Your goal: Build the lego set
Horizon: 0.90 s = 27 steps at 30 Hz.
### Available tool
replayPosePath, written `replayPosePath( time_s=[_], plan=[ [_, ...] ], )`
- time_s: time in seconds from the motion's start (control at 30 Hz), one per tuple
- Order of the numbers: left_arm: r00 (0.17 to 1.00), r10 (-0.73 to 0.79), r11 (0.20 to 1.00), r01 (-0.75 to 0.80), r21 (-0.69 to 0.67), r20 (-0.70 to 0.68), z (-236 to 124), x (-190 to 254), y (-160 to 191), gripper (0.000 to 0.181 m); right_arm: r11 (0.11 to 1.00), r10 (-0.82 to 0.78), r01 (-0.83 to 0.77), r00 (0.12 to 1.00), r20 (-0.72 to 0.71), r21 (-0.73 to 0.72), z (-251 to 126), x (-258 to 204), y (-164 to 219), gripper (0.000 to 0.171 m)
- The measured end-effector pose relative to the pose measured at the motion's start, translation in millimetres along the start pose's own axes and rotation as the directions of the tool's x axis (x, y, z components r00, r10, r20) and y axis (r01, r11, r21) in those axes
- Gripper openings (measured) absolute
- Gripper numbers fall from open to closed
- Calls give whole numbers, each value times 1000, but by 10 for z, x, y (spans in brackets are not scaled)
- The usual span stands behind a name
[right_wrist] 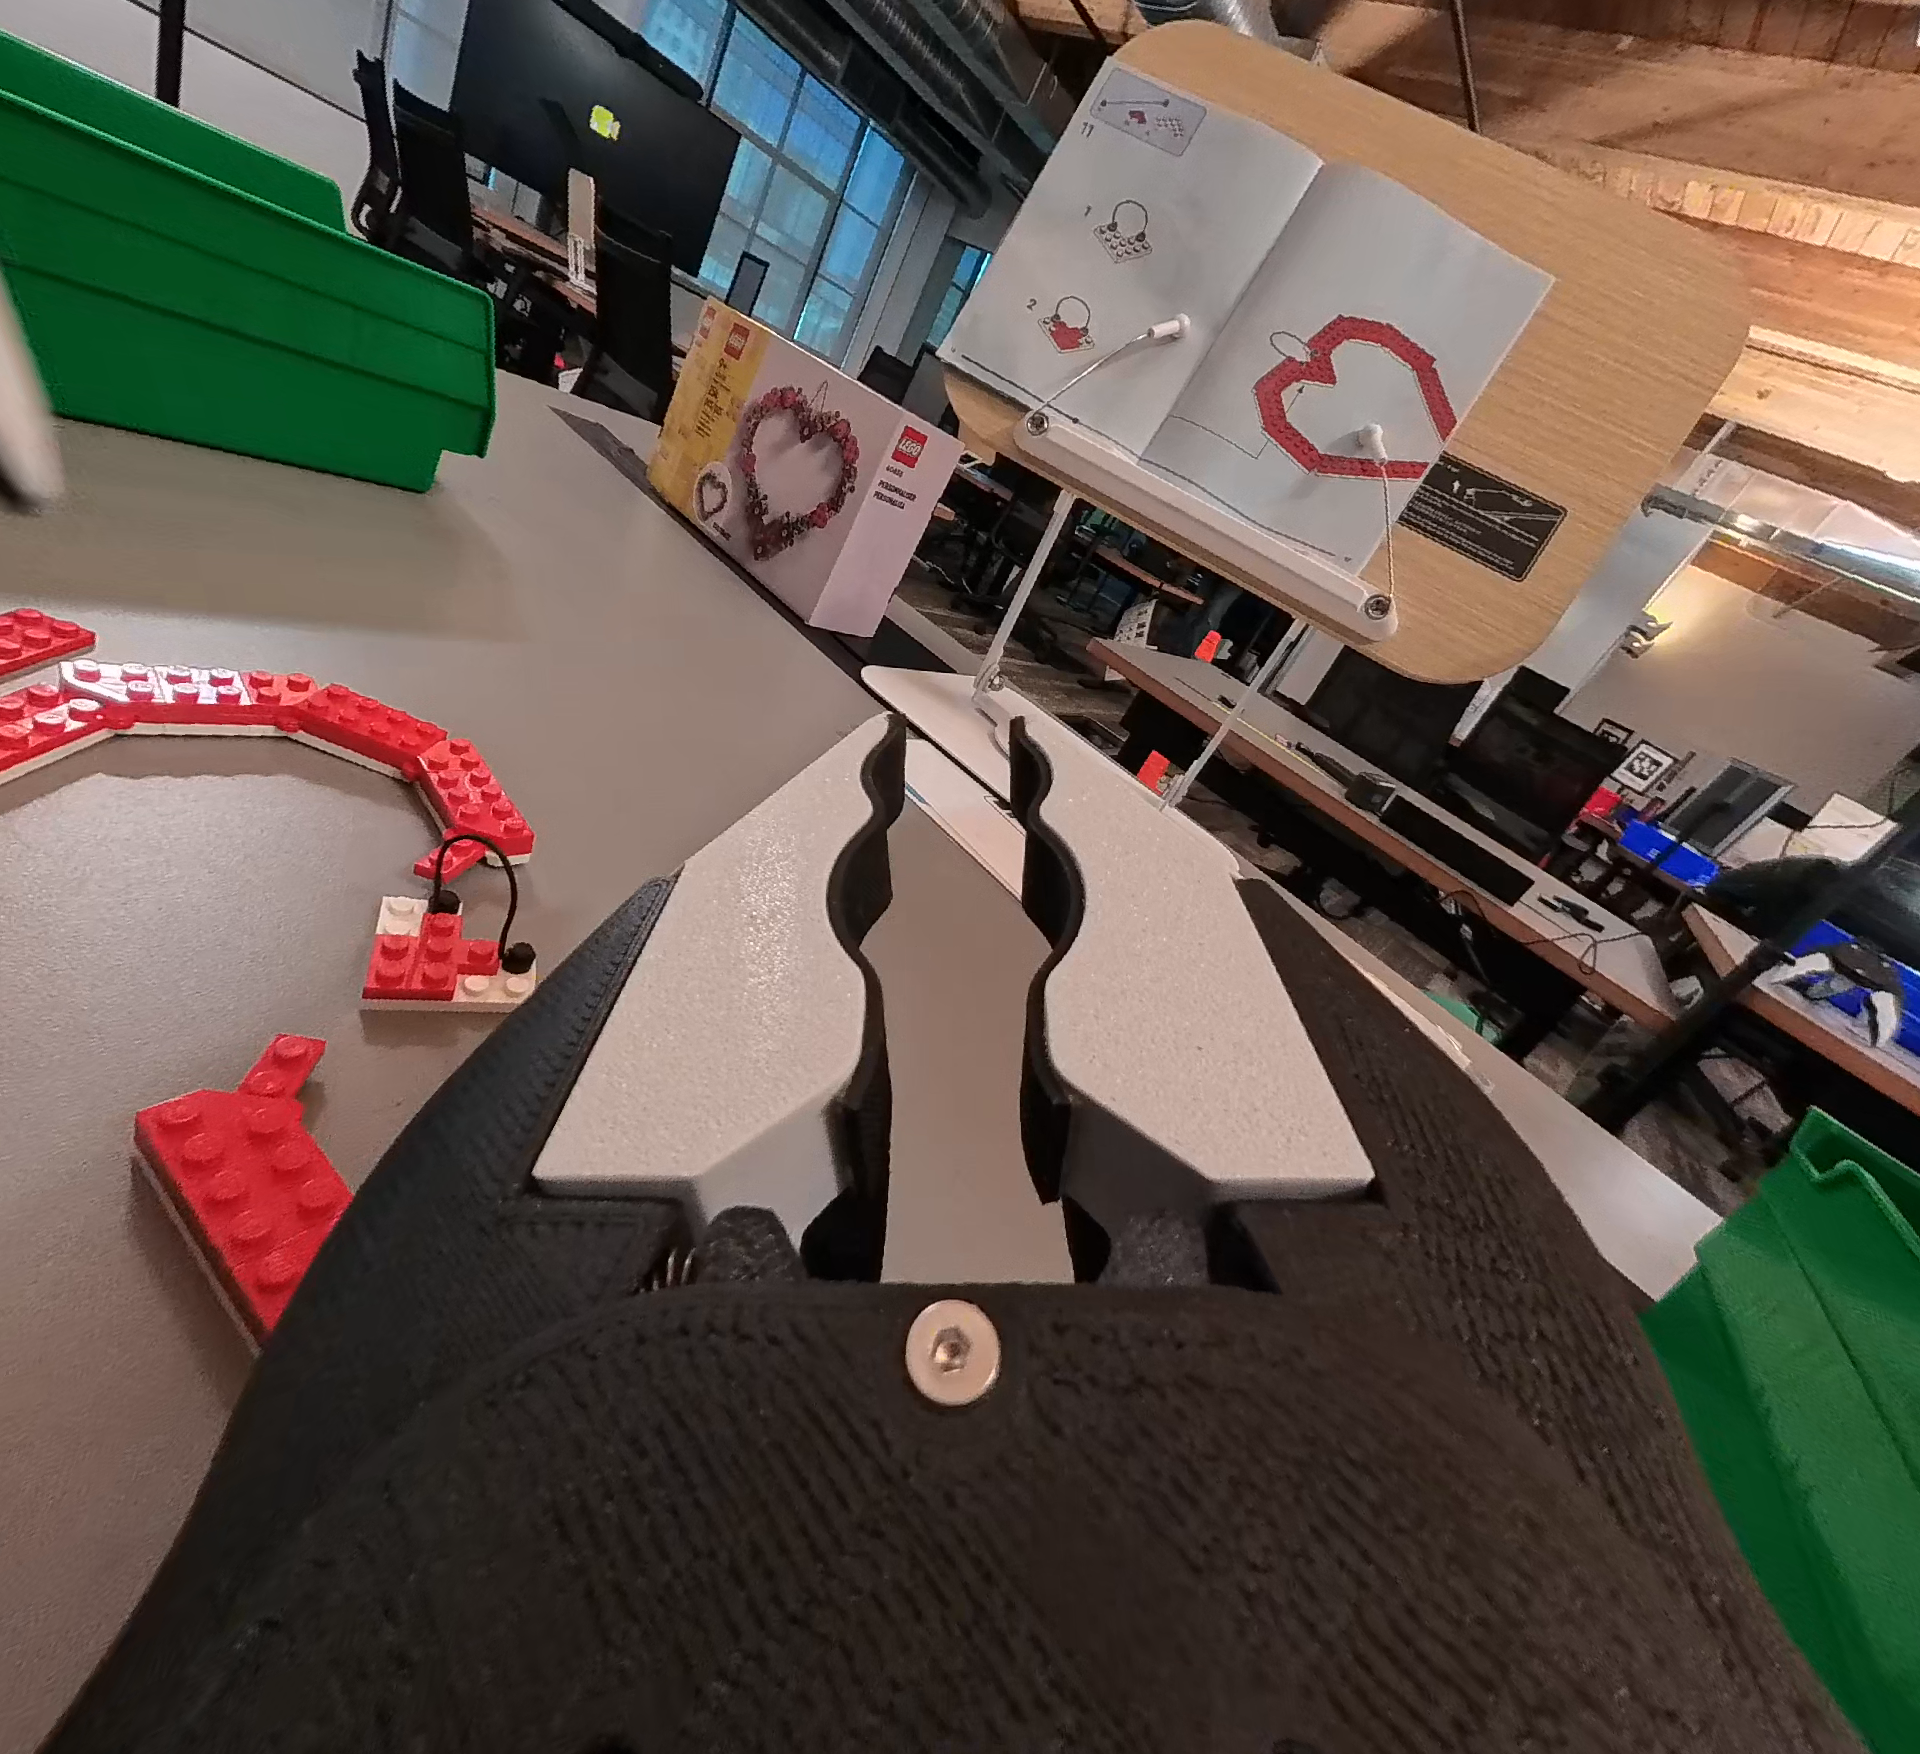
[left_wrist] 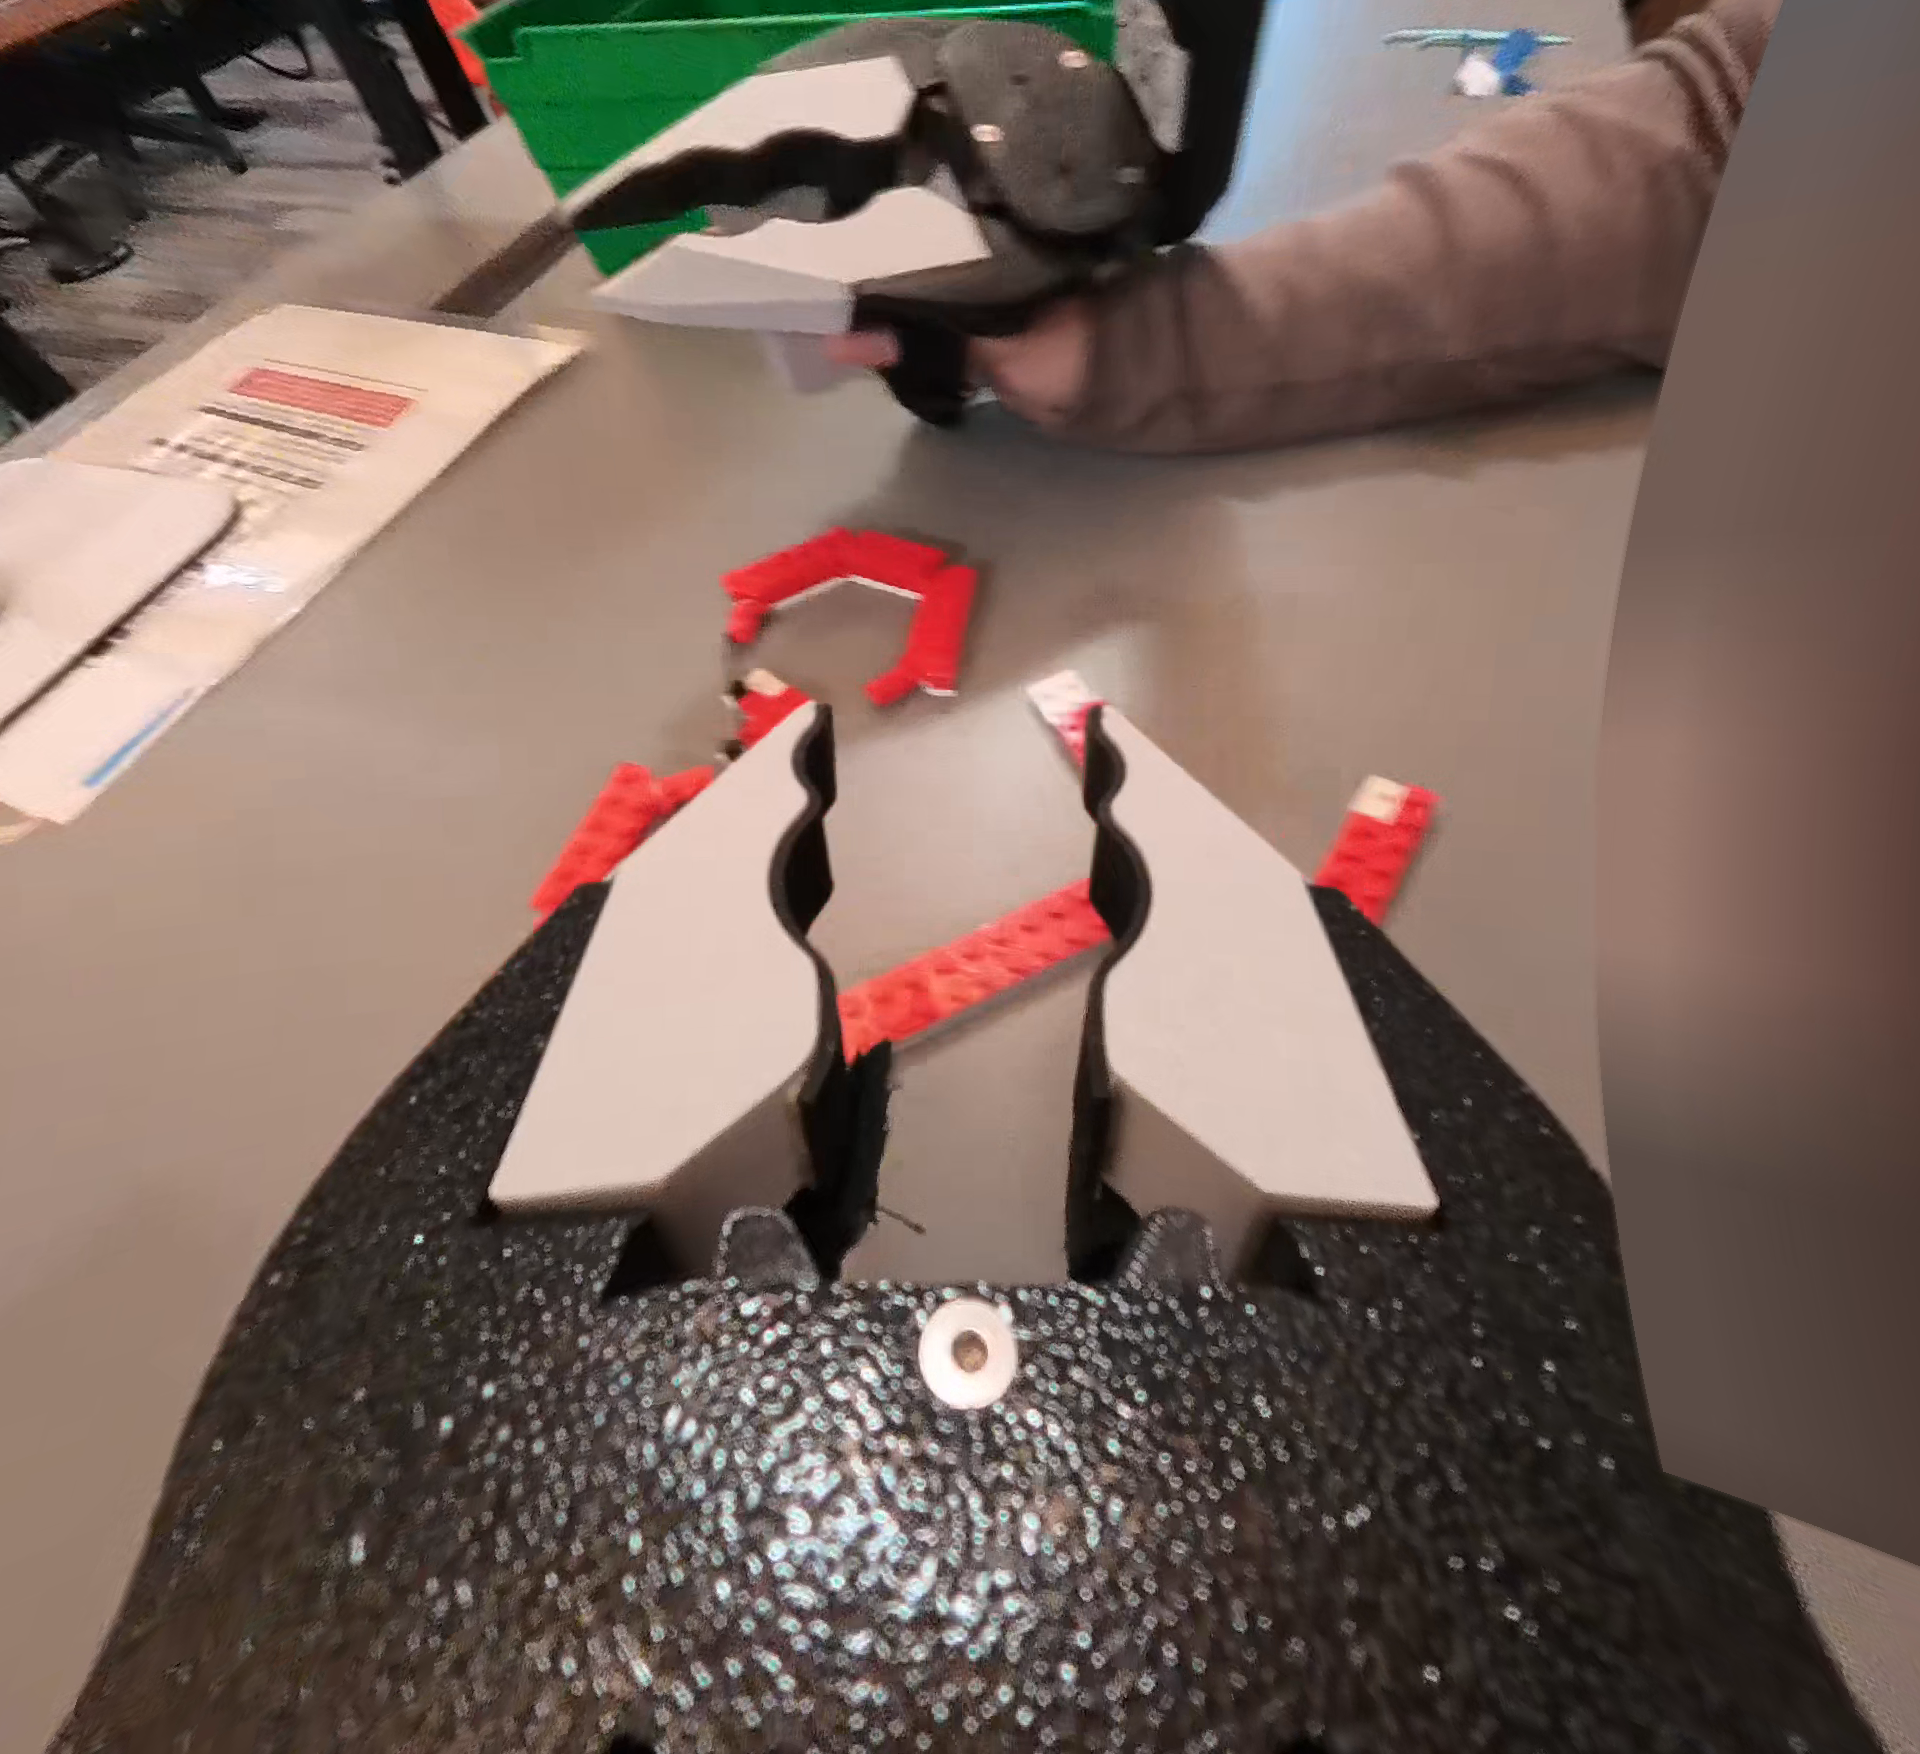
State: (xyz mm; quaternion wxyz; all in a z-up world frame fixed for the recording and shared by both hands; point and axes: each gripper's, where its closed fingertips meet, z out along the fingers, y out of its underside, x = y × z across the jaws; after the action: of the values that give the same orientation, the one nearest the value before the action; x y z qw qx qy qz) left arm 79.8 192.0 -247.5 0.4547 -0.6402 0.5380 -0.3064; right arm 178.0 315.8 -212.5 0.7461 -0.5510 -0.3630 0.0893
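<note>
- The left gripper (left_wrist: 961, 717) hangs over the grey table (left_wrist: 416, 925) with its jaws spread wide and nothing between them.
- Under it, in the left wrist view, a long red strip (left_wrist: 971, 972) lies flat on the table, crossing the gap between the fingers.
- Just beyond the fingertips lies a curved red arc of plates (left_wrist: 883, 603), a partly built piece, with more loose red plates to the left (left_wrist: 613, 821) and right (left_wrist: 1377, 837).
- Farther off, the right gripper (left_wrist: 644, 250) is held by a hand (left_wrist: 1029, 364) in a brown sleeve (left_wrist: 1403, 291); it lies on its side, its jaws slightly parted and empty.
- Behind it stands a green bin (left_wrist: 790, 42); papers (left_wrist: 301, 416) lie at the far left.
- In the right wrist view the right gripper (right_wrist: 956, 738) is released, a narrow gap between its fingers, gripping nothing.
- To its left, the red arc (right_wrist: 343, 717) rests on the table, with a small red and white piece carrying a black loop (right_wrist: 447, 961) just beside its near end, and a loose red plate (right_wrist: 244, 1174) nearer.
- Far ahead an open instruction booklet (right_wrist: 1236, 322) sits on a wooden stand (right_wrist: 1621, 374), with the set's box (right_wrist: 800, 468) to its left.
</note>
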Motion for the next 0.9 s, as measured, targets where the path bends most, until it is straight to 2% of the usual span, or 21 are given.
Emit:
replayPosePath(
  time_s=[0.13,0.27,0.37,0.67,0.77,0.9],
  plan=[
    [998,-67,997,66,-46,-17,203,-434,124,55,1000,6,-6,1000,7,2,0,-3,-2,18],
    [994,-73,997,70,-45,-77,406,-623,204,61,1000,11,-11,999,46,-8,10,-43,10,15],
    [984,-65,998,68,13,-164,521,-611,154,63,1000,8,-8,998,59,-9,12,-64,10,13],
    [962,15,994,-44,-102,-272,632,-627,246,60,1000,-23,25,996,90,-16,79,-36,75,12],
    [957,17,990,-56,-126,-290,712,-549,241,60,1000,-24,25,996,90,-14,89,-9,89,12],
    [966,69,971,-122,-204,-248,775,-556,359,53,999,-36,38,992,117,-11,92,-55,86,13]
  ],
)
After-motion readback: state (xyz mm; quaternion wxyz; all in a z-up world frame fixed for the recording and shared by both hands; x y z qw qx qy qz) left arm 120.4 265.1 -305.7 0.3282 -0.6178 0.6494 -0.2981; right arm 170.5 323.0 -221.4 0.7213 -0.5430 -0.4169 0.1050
